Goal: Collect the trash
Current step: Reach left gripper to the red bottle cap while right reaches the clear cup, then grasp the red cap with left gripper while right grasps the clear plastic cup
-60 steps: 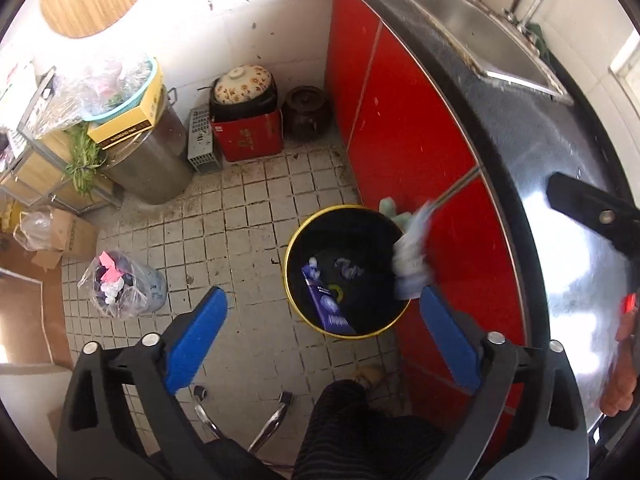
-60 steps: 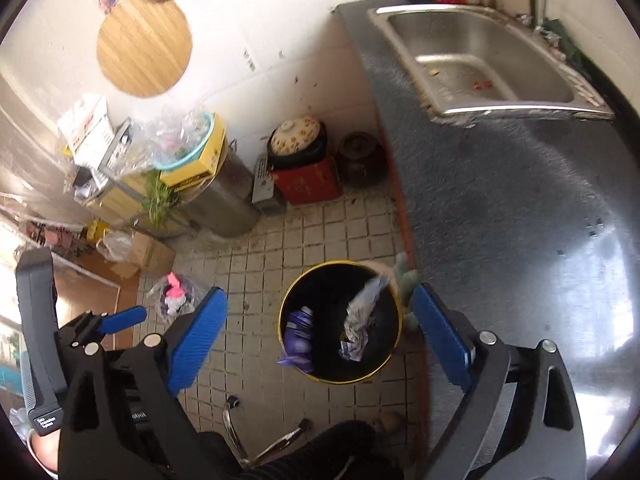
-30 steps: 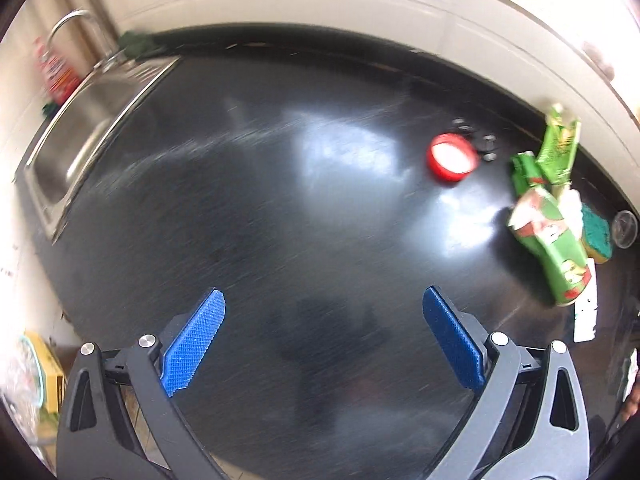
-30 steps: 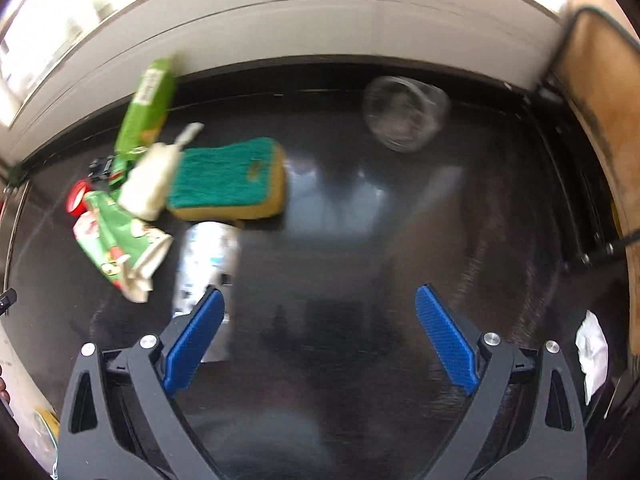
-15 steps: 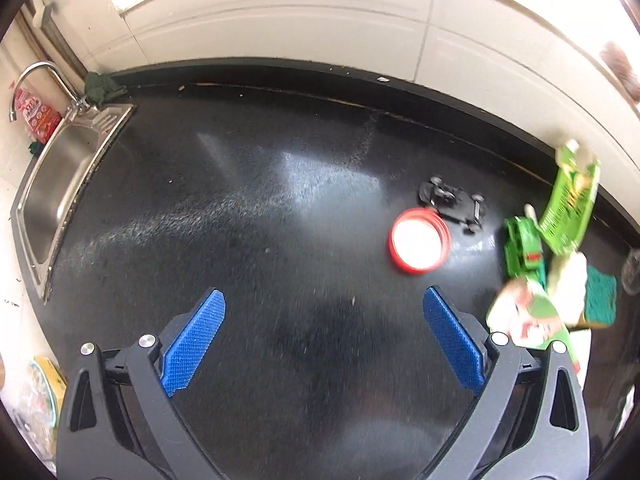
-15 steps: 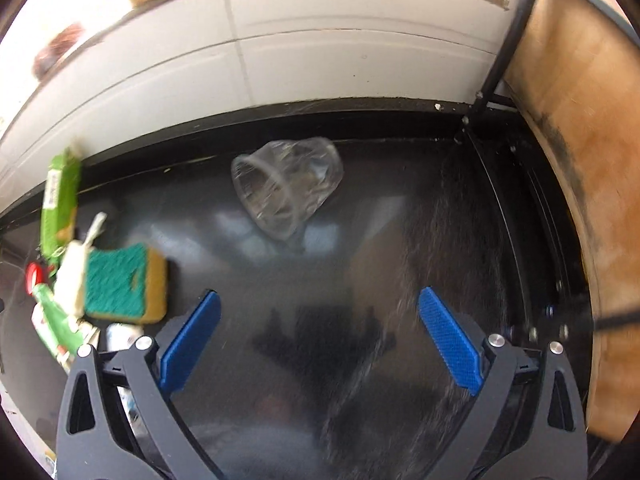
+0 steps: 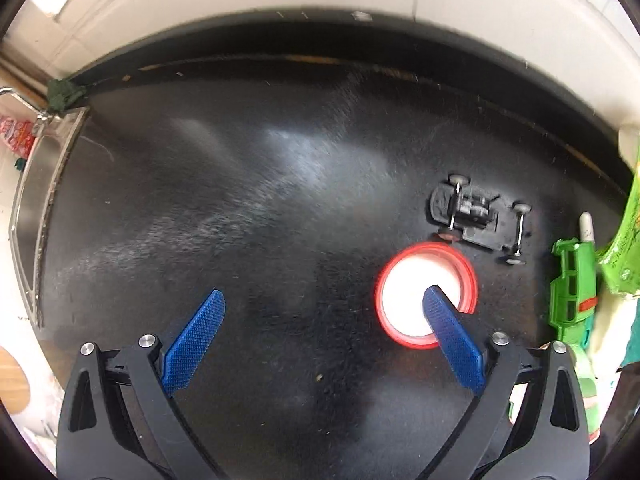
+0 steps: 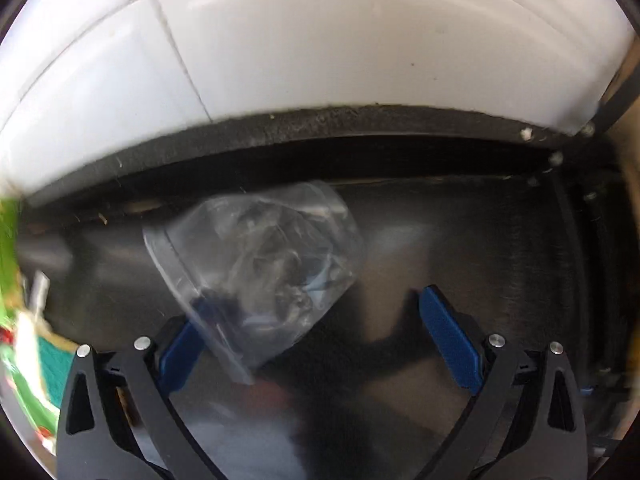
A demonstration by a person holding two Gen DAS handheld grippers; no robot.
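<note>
- My left gripper (image 7: 322,302) is spread wide above the black counter (image 7: 248,208), holding nothing; its right finger overlaps one red-rimmed lid (image 7: 404,288).
- One wheeled toy chassis (image 7: 478,220) lies just beyond the lid, nearer the counter's back edge.
- My right gripper (image 8: 316,310) is also wide, one crumpled clear plastic cup (image 8: 260,264) on its side between the fingers near the back edge; whether they touch it I cannot tell.

Red-rimmed lid (image 7: 412,280) lying flat on the black counter (image 7: 248,208), white face up, just beside the chassis of a toy car (image 7: 478,220). Clear plastic cup (image 8: 256,272) crumpled, tipped on its side near the back wall, mouth turned left. Green wrappers (image 7: 624,240) bunched at the edge.
</note>
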